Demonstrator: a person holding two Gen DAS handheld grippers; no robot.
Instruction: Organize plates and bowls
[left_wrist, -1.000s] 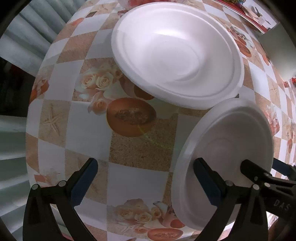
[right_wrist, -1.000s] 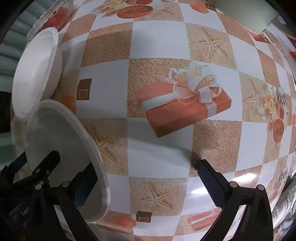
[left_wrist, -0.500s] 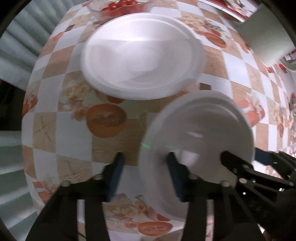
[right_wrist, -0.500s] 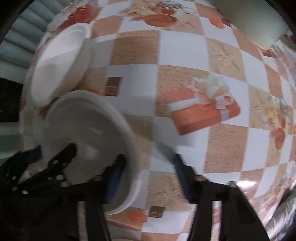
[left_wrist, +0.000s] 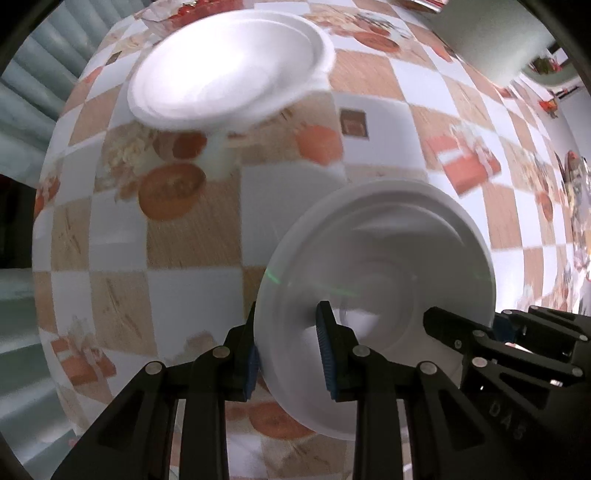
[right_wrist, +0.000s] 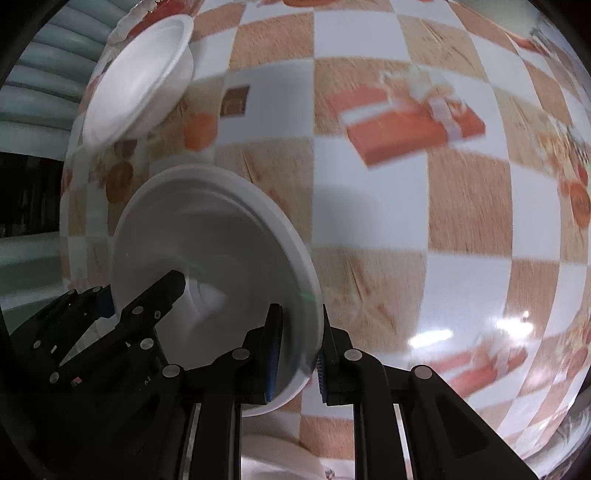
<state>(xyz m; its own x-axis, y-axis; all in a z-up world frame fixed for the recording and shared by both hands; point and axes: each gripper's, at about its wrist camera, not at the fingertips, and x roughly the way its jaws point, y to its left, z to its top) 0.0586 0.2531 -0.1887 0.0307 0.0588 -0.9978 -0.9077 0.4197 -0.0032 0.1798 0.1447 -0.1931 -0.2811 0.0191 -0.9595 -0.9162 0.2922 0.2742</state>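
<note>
A white foam bowl (left_wrist: 384, 266) is held above the table by both grippers, one on each side of its rim. My left gripper (left_wrist: 290, 354) is shut on its left rim. My right gripper (right_wrist: 297, 354) is shut on the opposite rim of the same bowl (right_wrist: 221, 251). The right gripper also shows at the lower right of the left wrist view. A second white foam bowl (left_wrist: 229, 70) sits on the table farther back; it also shows at the upper left of the right wrist view (right_wrist: 136, 77).
The table (left_wrist: 192, 229) has a checked orange-and-white cloth with fruit, rose and gift-box prints. A pale box (left_wrist: 491, 48) stands at the far right. A white rim (right_wrist: 280, 458) shows below the right gripper. The table edge and a ribbed wall (left_wrist: 22, 92) lie to the left.
Both grippers have closed onto the near bowl's rim. The bowl has risen off the table, and the far bowl now looks smaller and farther away.
</note>
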